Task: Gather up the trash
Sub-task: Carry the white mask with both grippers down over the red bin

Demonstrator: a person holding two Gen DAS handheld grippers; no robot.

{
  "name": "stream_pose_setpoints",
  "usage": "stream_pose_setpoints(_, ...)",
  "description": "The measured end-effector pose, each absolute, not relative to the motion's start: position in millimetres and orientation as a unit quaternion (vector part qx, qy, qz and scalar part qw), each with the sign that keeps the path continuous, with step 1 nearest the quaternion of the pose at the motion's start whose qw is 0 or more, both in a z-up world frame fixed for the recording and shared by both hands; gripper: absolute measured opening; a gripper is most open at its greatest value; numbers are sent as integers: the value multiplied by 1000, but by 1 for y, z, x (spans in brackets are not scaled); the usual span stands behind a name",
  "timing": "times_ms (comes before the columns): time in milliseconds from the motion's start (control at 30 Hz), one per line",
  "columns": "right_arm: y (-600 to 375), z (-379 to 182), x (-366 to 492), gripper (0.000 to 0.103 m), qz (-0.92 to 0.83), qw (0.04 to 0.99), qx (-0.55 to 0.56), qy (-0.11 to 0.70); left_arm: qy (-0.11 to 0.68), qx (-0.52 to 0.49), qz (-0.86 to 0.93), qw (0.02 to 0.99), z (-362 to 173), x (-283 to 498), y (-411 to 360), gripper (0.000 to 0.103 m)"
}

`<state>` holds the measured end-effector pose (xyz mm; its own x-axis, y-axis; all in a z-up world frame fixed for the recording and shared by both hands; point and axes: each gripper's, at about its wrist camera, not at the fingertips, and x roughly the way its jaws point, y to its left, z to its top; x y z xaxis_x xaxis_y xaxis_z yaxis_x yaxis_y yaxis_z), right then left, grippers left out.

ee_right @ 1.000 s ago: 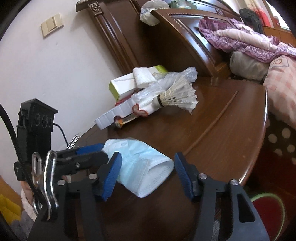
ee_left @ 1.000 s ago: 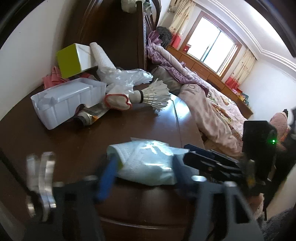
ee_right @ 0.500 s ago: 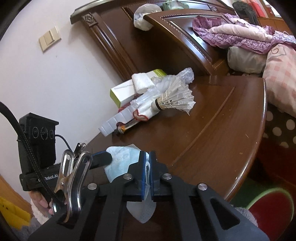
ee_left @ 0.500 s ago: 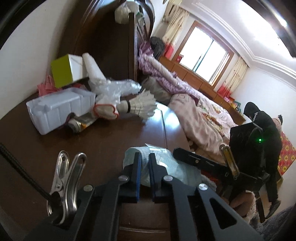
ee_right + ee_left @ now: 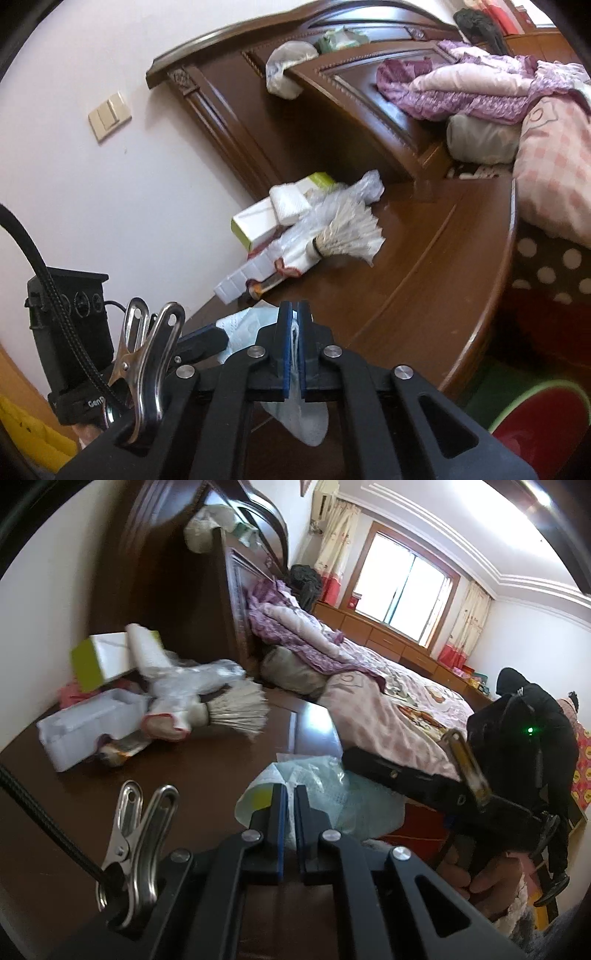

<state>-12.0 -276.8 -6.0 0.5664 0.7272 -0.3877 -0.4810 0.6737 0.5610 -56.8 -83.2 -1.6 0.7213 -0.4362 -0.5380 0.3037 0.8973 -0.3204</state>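
Both tongs, left tongs point(image 5: 289, 805) and right tongs point(image 5: 294, 325), spread a second ago, now pinch the blue tissue wad point(image 5: 332, 794) between them, so I've secured it off the surface point(image 5: 424, 258), near the shuttlecock point(image 5: 347, 232).

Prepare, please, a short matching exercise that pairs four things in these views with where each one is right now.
Things:
1. light blue tissue wad
2. shuttlecock
3. white plastic bag
4. light switch

Places:
a. on the wall
b. draped over the headboard
c. pinched by the left gripper and right gripper
d. lying on the nightstand by the green and white box

Pairs: 1-c, 2-d, 3-b, 4-a
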Motion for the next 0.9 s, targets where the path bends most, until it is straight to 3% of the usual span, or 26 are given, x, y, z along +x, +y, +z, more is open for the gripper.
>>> stream_pose_setpoints(467, -392, 13, -51, 4, 280, 892, 240, 260, 322, -83, -299, 894, 23, -56, -207, 4)
stream_pose_setpoints(900, -534, -5, -91, 4, 158, 910, 285, 256, 388, -61, -341, 854, -10, -34, -354, 4)
